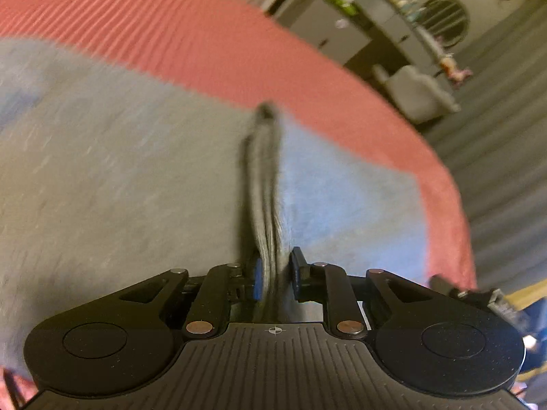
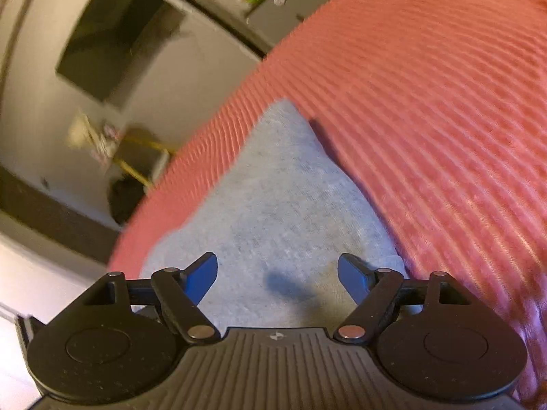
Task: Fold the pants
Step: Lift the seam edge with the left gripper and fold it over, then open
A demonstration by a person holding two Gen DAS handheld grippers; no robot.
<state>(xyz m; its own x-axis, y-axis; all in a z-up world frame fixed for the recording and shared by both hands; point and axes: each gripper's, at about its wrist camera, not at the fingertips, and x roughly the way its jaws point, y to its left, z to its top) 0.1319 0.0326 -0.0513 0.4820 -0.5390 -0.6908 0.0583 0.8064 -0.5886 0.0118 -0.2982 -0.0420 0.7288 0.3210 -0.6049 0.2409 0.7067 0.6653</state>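
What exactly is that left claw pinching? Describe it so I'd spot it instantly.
Find the ribbed coral-pink bedspread; the light grey knit pants lie spread on it. The left gripper is shut on a bunched, layered ridge of that grey cloth, the only part standing up from the flat fabric.

The right gripper point(image 2: 277, 278) hovers agape over grey pants point(image 2: 283, 188) (on a ribbed pink blanket point(image 2: 427, 102)).
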